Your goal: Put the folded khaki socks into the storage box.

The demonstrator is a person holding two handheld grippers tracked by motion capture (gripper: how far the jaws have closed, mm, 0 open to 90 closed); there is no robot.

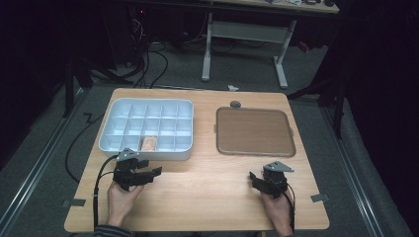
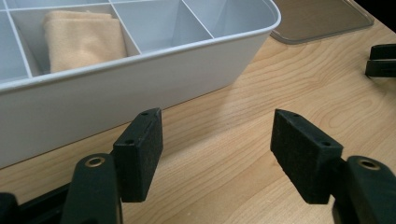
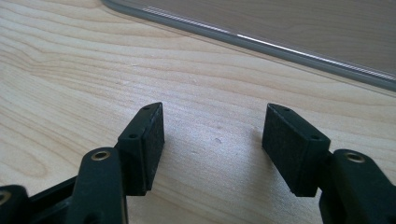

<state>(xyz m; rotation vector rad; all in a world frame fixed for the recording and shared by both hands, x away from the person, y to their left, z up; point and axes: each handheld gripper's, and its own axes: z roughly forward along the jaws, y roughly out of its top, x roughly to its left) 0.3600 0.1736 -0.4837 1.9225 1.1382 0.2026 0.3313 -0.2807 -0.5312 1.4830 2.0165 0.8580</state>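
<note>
1. The left gripper rests low over the wooden counter, its jaws spread wide with nothing between them.
2. It sits just in front of the white divided tray, near the tray's front wall.
3. A folded beige cloth lies in a front-row compartment of that tray, close to the left gripper.
4. The right gripper is released too, jaws apart over bare wood.
5. It points toward the flat brown lid, which lies on the counter to the right of the tray, well apart from it.
</note>
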